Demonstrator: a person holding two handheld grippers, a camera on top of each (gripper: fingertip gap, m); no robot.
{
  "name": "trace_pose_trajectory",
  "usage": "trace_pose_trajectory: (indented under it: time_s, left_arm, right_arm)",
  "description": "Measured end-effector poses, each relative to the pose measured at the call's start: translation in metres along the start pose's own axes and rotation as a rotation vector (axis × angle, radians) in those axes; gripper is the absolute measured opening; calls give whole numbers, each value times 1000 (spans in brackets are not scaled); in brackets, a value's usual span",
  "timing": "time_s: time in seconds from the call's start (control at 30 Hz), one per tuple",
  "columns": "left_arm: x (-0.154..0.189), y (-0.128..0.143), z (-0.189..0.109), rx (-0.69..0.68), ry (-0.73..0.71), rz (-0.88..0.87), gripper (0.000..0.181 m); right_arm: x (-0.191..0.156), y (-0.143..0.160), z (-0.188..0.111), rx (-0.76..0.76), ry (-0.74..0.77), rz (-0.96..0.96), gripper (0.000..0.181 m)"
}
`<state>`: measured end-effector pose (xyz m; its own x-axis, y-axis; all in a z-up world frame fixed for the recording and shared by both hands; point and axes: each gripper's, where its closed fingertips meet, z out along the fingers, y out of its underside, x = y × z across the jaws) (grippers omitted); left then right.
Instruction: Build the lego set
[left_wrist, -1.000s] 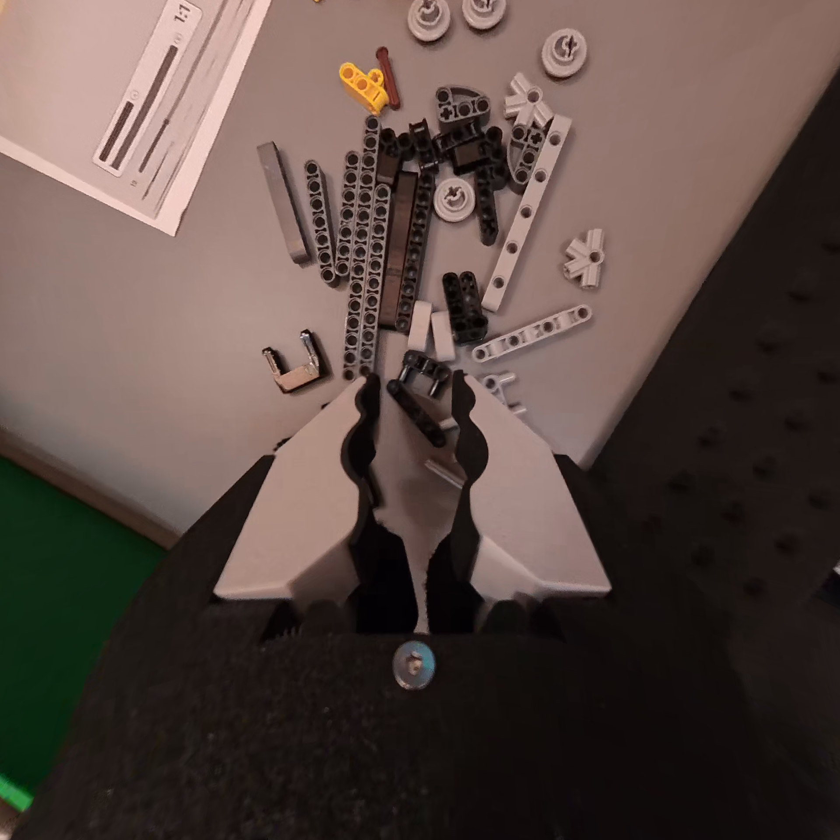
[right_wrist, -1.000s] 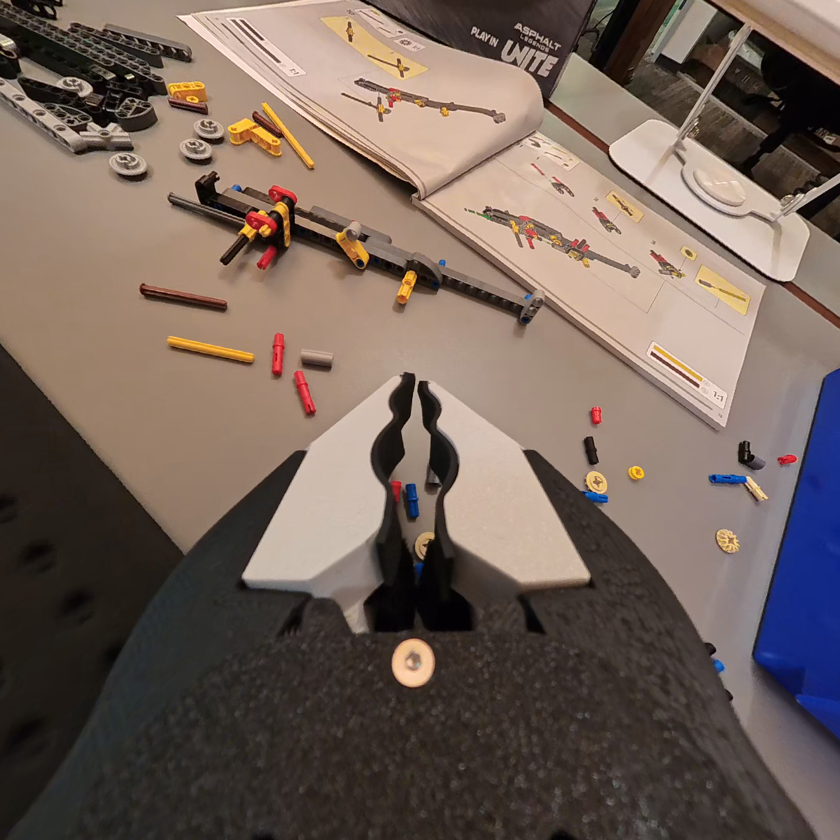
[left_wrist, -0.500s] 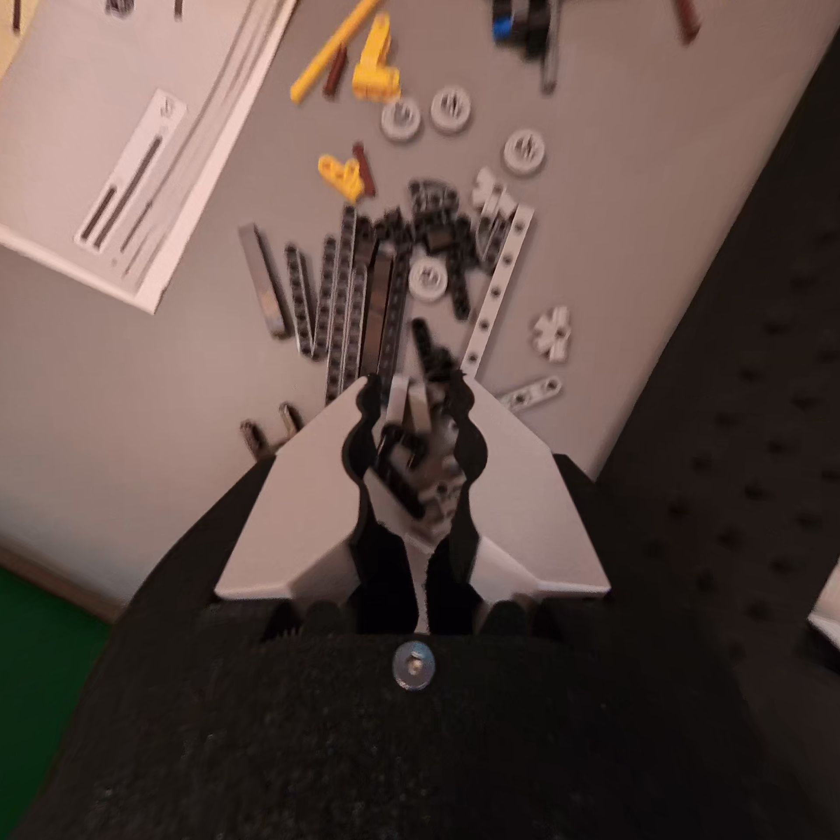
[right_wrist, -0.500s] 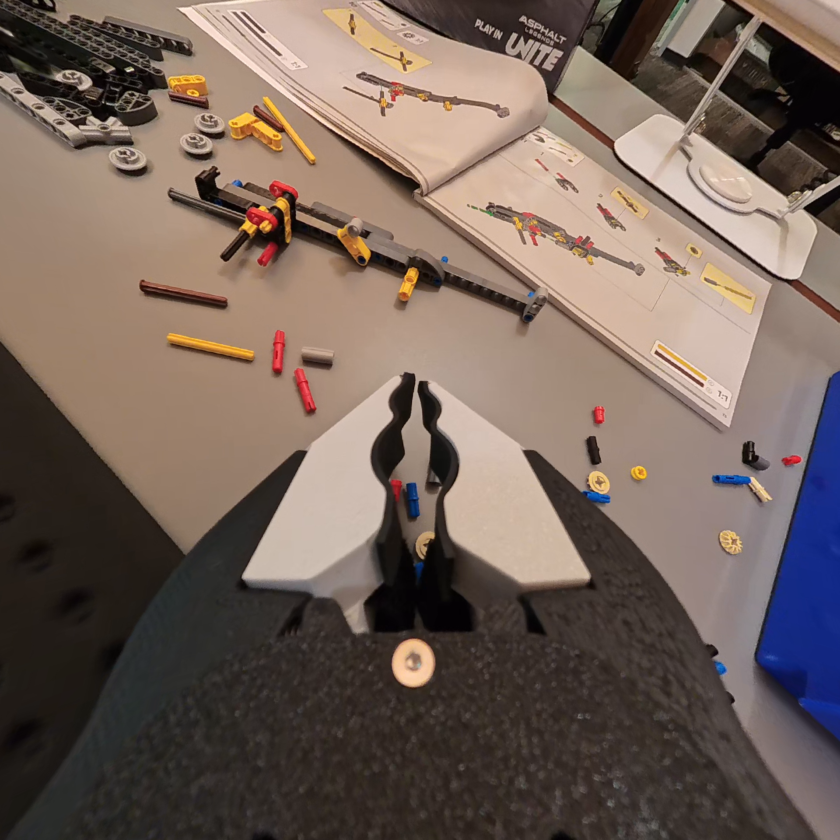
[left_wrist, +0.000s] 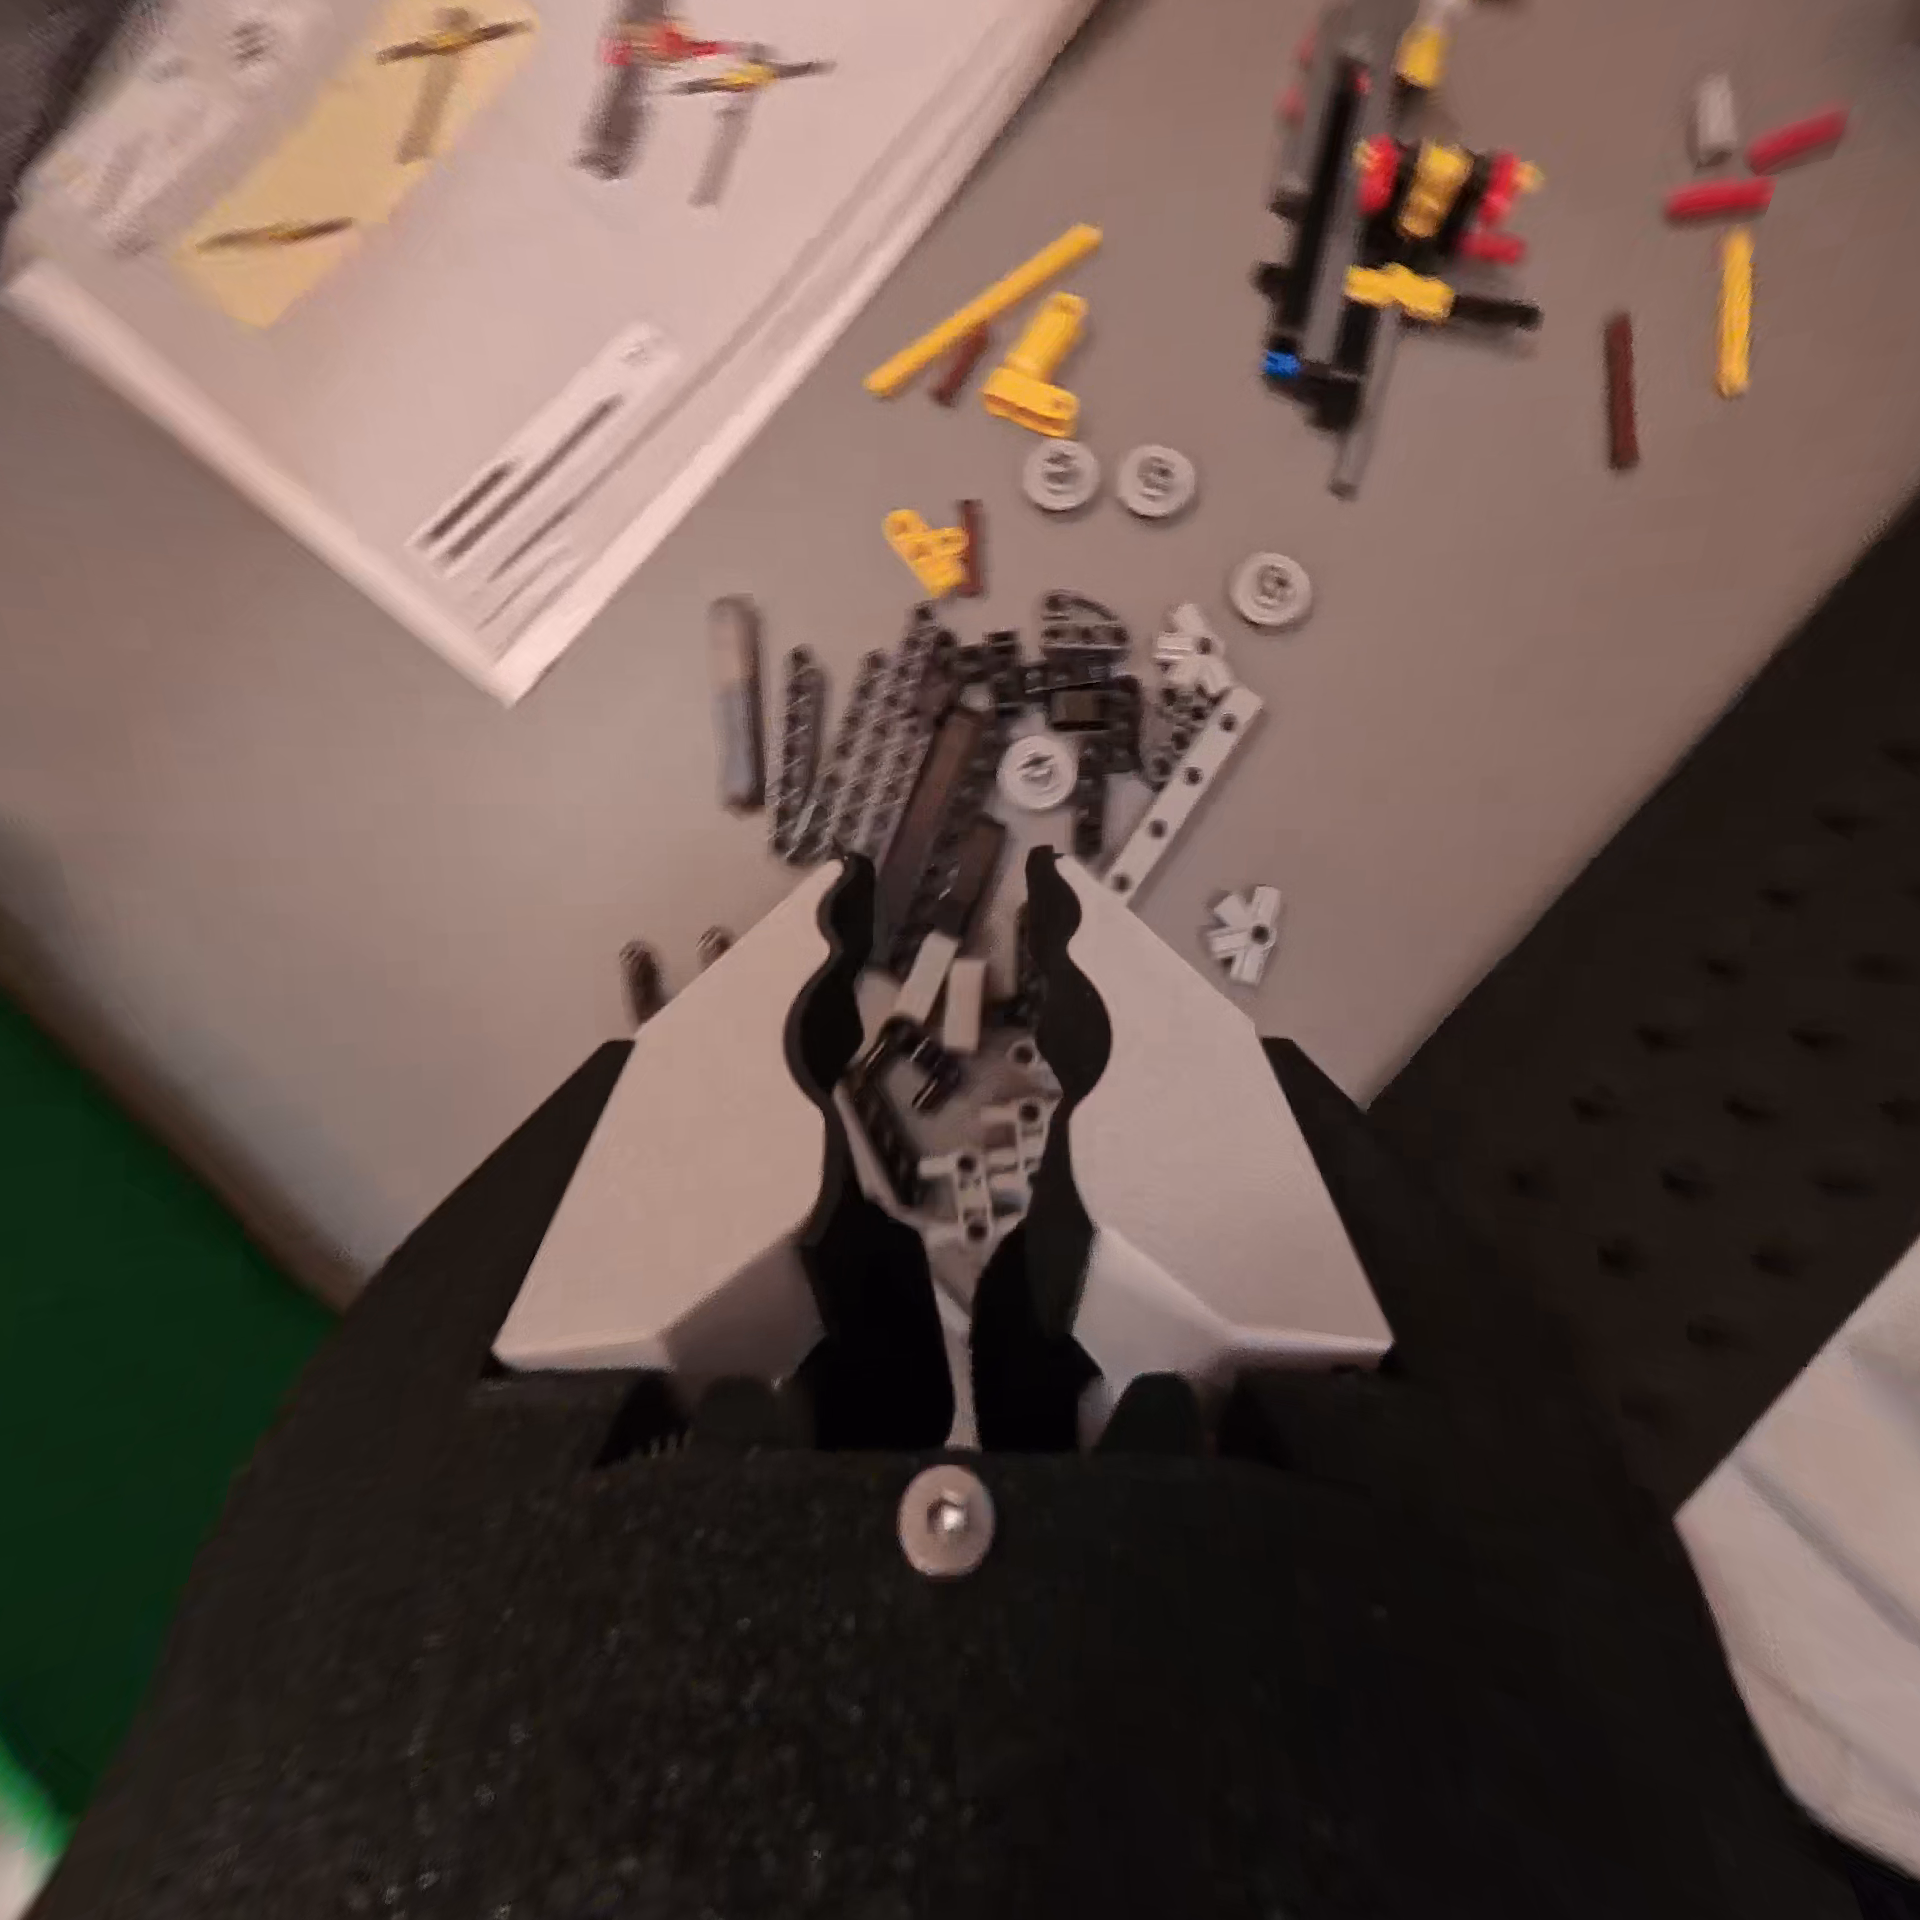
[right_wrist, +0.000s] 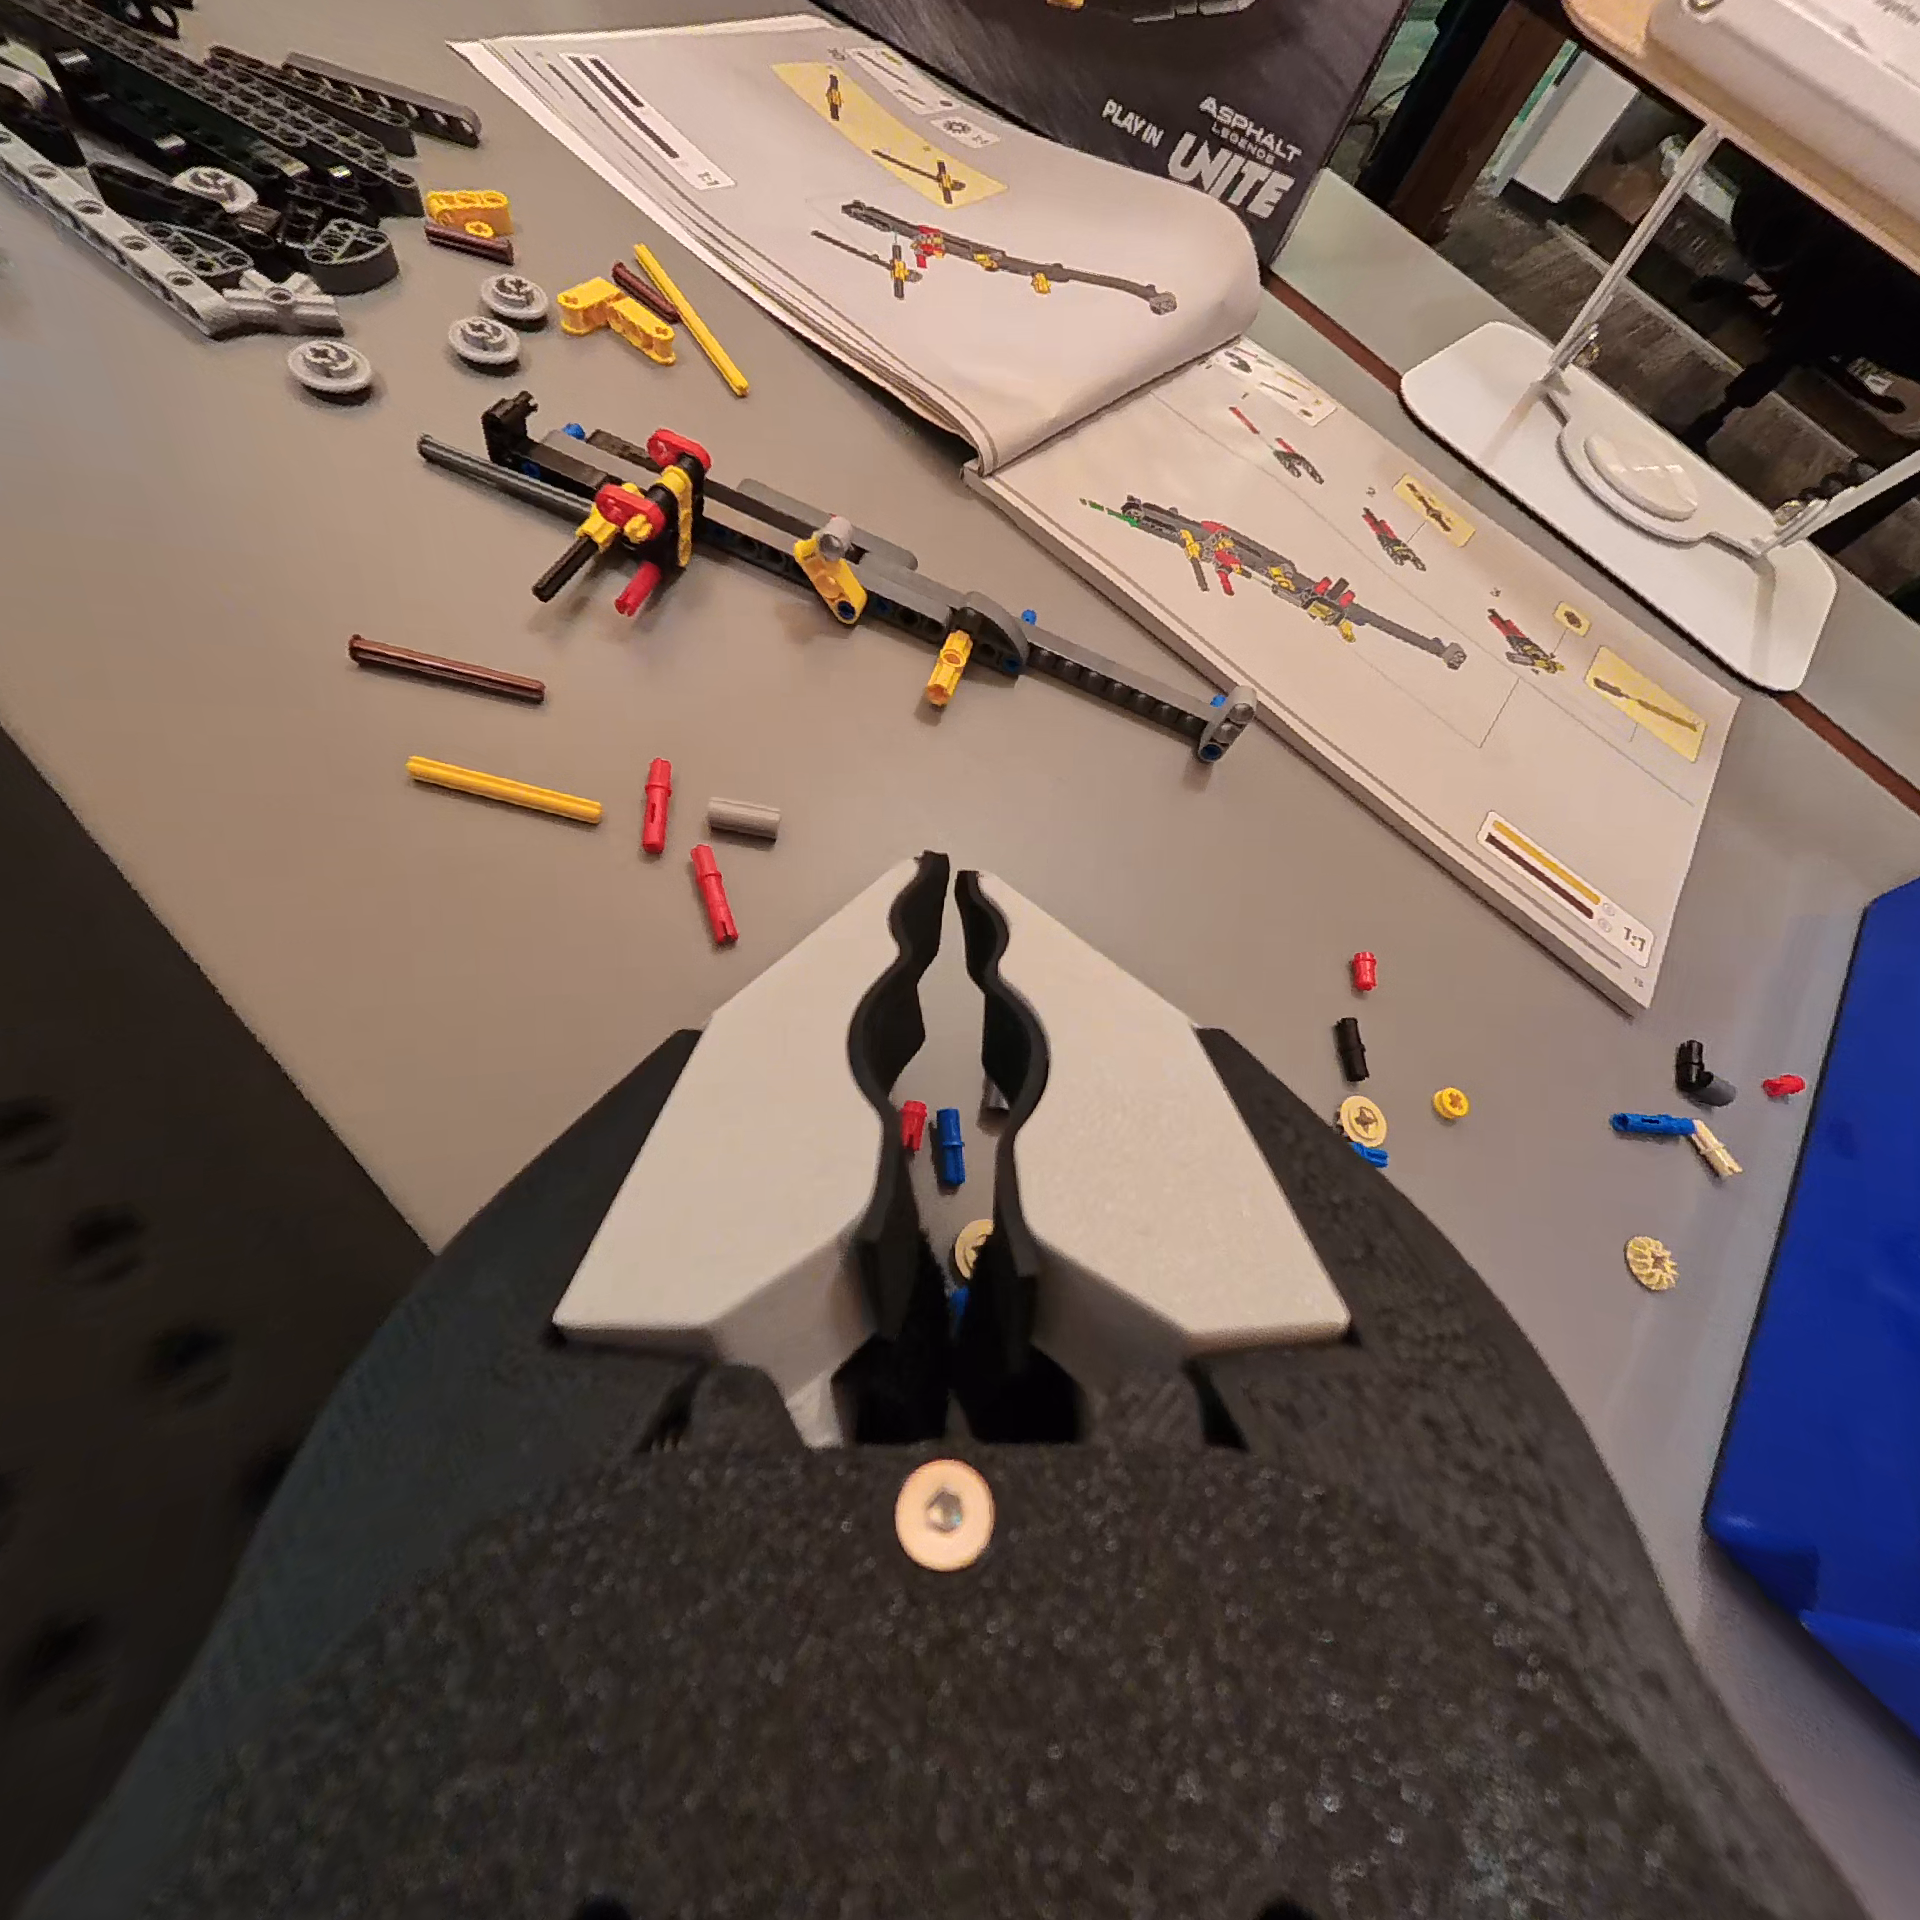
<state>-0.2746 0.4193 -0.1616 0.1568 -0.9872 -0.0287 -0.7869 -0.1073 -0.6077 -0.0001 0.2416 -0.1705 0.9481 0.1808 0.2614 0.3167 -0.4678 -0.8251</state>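
Hard plastic, light and stiff: the beam pile is lying just ahead of the left gripper, whose jaws are standing partly open and holding nothing. Judgement: take beams across their flat sides; small pins could slip. The right gripper is hovering nearly closed and empty, the half-built assembly ahead of it.

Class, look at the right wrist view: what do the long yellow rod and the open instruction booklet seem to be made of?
Yellow rod: likely hard plastic, smooth with a slight sheen and uniform colour. Instruction booklet: printed paper, matte; its pages curve up at the fold.
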Motion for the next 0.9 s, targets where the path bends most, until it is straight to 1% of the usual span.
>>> trace_pose_trajectory:
  time_s: [0.03,0.1,0.23,0.33,0.4,0.47,0.57,0.67,0.73,0.8,0.9]
  left_arm:
    - [-8,3,-11,10,-40,-67,28]
    - [-11,14,-26,18,-79,-159,28]
    - [0,34,-30,18,-178,-233,29]
    - [9,29,-29,131,-231,-338,28]
    - [18,25,-23,212,-233,-430,28]
    - [26,24,-17,276,-265,-489,28]
    - [28,32,-10,283,-344,-472,27]
    - [27,24,-15,325,-380,-433,27]
    - [30,24,-12,323,-345,-426,28]
    - [36,24,-6,303,-286,-425,33]
    - [37,23,-5,314,-241,-440,34]
  right_arm:
    - [0,0,0,2,-2,-2,2]
    - [-1,0,0,0,-5,-6,2]
    - [-3,0,0,2,-15,-17,2]
    - [-3,-3,-2,20,-12,-19,2]
    - [-2,-4,-4,35,-4,-21,2]
    - [-2,-6,-6,50,5,-28,2]
    - [-3,-9,-8,66,20,-53,2]
    - [-6,-11,-11,79,35,-88,2]
    - [-5,-12,-14,78,63,-104,2]
    - [-4,-6,-19,15,104,-81,2]
    - [-10,15,-38,-105,96,91,6]
